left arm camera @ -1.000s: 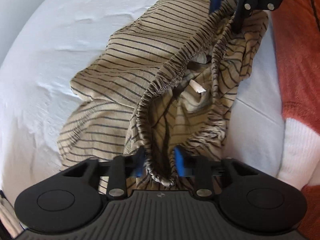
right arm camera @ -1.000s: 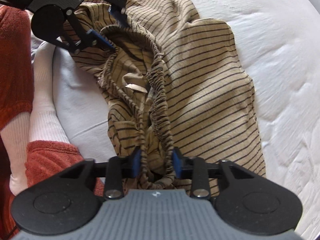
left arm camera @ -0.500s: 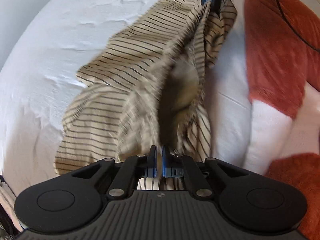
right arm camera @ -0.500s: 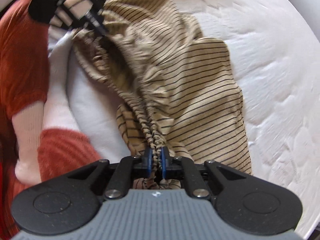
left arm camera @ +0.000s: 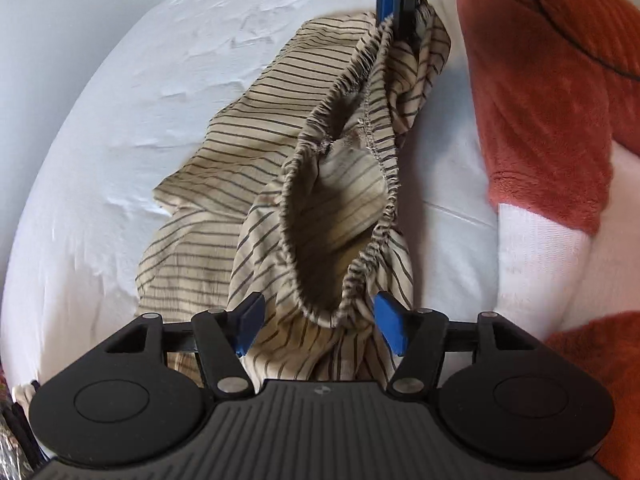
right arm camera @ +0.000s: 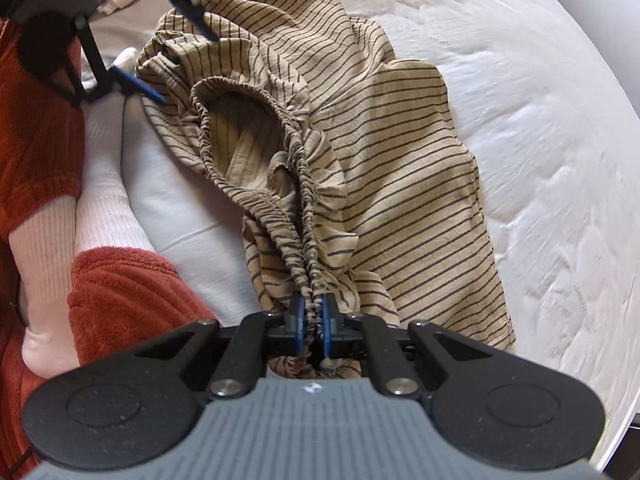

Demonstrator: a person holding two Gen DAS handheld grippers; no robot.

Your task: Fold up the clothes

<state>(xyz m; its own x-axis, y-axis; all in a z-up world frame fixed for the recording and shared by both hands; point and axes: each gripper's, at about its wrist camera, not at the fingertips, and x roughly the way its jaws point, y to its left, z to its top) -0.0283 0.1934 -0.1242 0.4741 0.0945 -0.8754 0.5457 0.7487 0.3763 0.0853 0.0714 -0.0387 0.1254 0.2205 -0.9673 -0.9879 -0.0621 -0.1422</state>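
Observation:
Tan shorts with dark stripes [left arm camera: 256, 128] lie bunched on a white sheet [left arm camera: 120, 92], their elastic waistband [left arm camera: 304, 160] gaping open. My left gripper [left arm camera: 320, 320] is open, its blue pads either side of the near end of the waistband. My right gripper [right arm camera: 313, 316] is shut on the waistband [right arm camera: 308, 276] at its other end. In the right wrist view the shorts [right arm camera: 400, 168] spread away to the right, and the left gripper [right arm camera: 176, 64] shows open at the top left. The right gripper [left arm camera: 394, 4] shows at the top of the left wrist view.
The person's legs in rust-red fleece [left arm camera: 552, 92] and white socks [left arm camera: 536, 256] lie along one side of the shorts, also in the right wrist view [right arm camera: 120, 296]. The white sheet [right arm camera: 540, 128] extends on the other side.
My left gripper has opened and let go of the waistband, which has slackened into an open loop. My right gripper has stayed shut on its end.

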